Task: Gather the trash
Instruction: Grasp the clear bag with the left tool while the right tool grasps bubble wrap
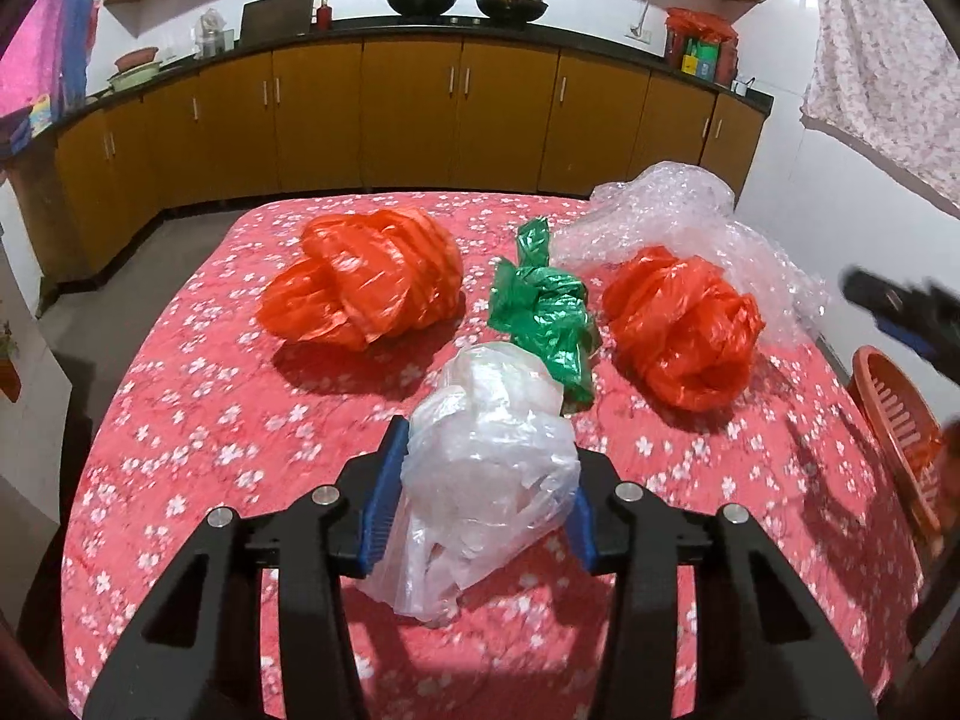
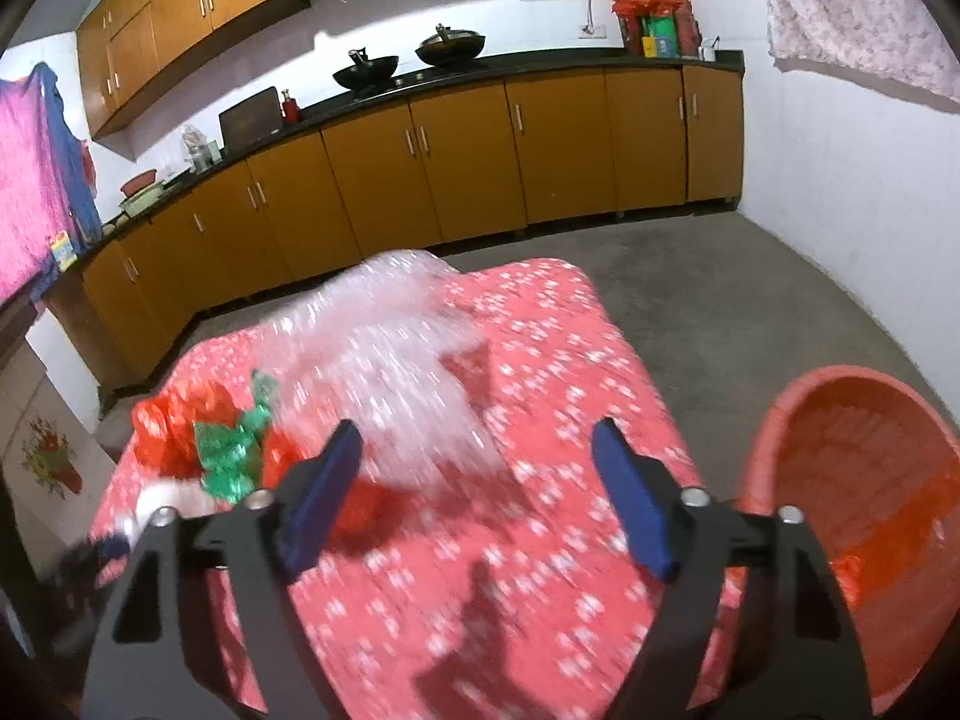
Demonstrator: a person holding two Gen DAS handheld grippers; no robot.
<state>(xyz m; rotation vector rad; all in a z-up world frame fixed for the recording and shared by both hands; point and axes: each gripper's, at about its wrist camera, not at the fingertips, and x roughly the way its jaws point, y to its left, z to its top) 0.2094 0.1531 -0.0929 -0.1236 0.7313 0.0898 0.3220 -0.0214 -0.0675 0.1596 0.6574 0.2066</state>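
- Clear plastic bag [image 1: 486,480]: crumpled, at the near middle of the tabletop [image 1: 210,420], clamped between the blue pads [image 1: 381,498] of the left tool [image 1: 483,501]; lower end trailing onto the cloth.
- Left tool: closed on the clear plastic bag, pads pressed in on both sides.
- Green plastic bag [image 1: 540,318]: twisted, lying just behind the clear plastic bag, between the two orange ones.
- Large orange bag [image 1: 366,276]: bunched, left of the green one, toward the far half of the tabletop.
- Small orange bag [image 1: 684,324]: bunched, right of the green one, resting against the bubble wrap.
- Bubble wrap [image 1: 690,222]: loose heap at the far right corner; in the right wrist view [image 2: 396,372] blurred, beyond the pads.
- Right tool [image 2: 480,492]: jaws apart, nothing between the blue pads [image 2: 636,510]; held above the right part of the tabletop; also seen at the right edge of the left wrist view [image 1: 900,306], blurred.
- Orange basket [image 2: 864,480]: beside the right edge of the tabletop, a scrap of orange plastic [image 2: 849,576] inside.
- Tabletop cover: red cloth with white flower print.
- Background: brown cabinets [image 1: 408,114] under a dark counter, two black woks [image 1: 420,0] on top, patterned fabric [image 1: 882,60] hanging at the right wall.
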